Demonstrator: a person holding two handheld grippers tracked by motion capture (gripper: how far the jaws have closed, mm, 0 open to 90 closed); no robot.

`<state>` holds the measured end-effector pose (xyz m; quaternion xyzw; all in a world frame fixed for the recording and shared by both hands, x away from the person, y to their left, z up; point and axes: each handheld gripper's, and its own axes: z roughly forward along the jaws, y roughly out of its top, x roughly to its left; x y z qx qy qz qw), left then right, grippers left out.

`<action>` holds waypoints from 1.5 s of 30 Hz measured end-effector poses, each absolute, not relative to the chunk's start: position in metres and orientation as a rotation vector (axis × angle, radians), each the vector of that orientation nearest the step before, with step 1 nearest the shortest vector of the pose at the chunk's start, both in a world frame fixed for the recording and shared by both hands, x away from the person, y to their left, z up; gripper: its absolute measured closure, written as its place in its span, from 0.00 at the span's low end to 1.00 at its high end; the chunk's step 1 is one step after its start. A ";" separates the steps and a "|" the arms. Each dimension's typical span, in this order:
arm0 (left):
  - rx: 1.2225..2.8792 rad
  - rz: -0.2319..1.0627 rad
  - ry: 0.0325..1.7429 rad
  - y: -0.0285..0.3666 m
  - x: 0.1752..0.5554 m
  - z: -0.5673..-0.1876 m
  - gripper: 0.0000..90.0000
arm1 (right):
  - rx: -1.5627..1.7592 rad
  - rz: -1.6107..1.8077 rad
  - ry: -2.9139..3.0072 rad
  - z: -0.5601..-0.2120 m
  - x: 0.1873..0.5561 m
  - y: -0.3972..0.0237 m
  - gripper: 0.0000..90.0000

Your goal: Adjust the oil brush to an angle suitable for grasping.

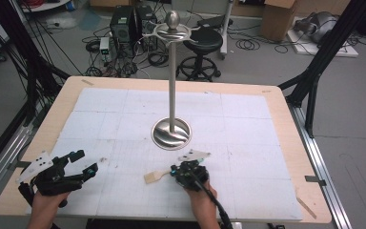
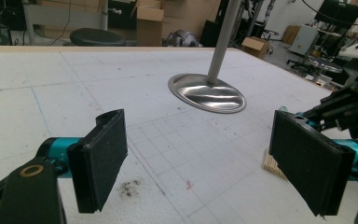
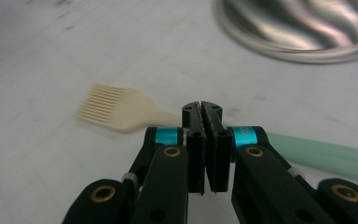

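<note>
At the left edge of the white table, the left gripper rests low with its jaws spread wide and nothing between them; in the left gripper view its two black pads frame bare board. Just right of the middle lies a basting brush, cream bristles pointing left and a pale green handle running right under the right gripper, whose jaws are pressed together on the neck of the brush where the head meets the handle. The brush looks light and thin, with soft silicone bristles that would bend and a smooth handle that may slip or swing, so the stiff neck is probably the steadiest hold. Behind stands a tall steel stand on a round base. In the right gripper view the brush is blurred, the handle's far end is cut off, and the jaws hide the contact itself.
</note>
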<state>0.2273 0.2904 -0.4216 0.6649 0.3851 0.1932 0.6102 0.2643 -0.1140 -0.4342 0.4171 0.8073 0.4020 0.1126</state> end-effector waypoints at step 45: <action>1.548 0.434 0.877 0.289 0.227 -0.422 0.22 | 1.297 1.154 2.184 -0.427 0.279 -0.175 0.73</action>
